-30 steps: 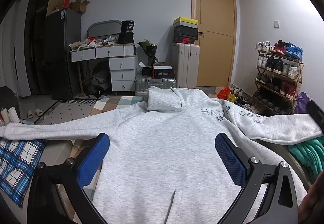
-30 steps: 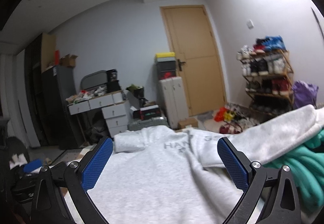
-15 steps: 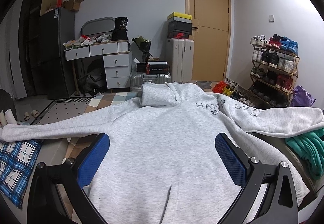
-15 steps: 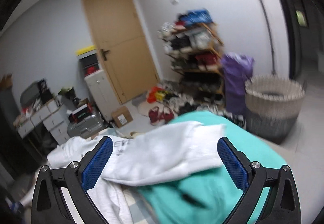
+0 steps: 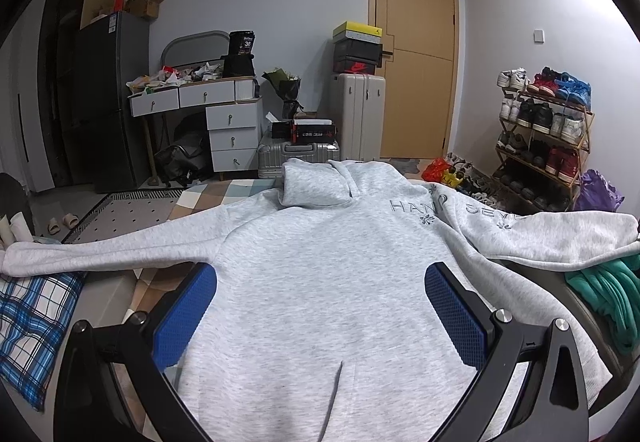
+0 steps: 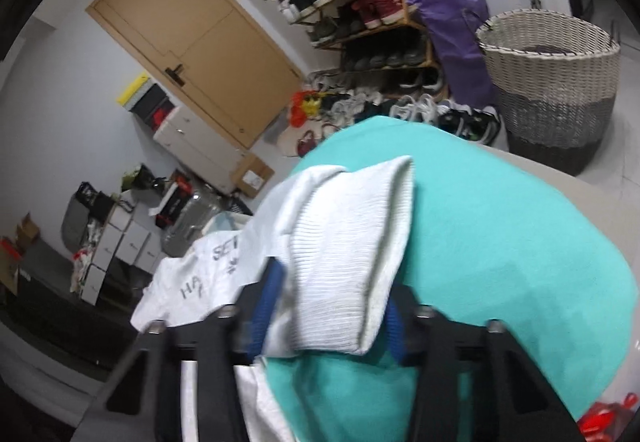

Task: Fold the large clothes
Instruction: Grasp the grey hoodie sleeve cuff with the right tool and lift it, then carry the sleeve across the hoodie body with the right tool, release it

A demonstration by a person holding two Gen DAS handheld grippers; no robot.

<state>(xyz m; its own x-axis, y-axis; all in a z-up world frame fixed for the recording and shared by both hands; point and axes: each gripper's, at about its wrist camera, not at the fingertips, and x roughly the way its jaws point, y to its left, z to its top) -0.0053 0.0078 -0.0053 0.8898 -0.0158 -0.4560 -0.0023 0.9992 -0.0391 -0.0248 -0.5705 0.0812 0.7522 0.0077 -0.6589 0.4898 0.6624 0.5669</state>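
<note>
Right gripper (image 6: 332,306) closing on hoodie (image 5: 320,282) sleeve cuff (image 6: 352,262), apparently pinching; left gripper (image 5: 320,302) spread above hoodie.

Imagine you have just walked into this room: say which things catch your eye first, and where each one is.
A grey hoodie lies spread flat in the middle, sleeves out to both sides. The right tool is closing on the ribbed cuff of one sleeve, over a turquoise garment. Behind stand a crowded shoe rack and a wooden door.
</note>
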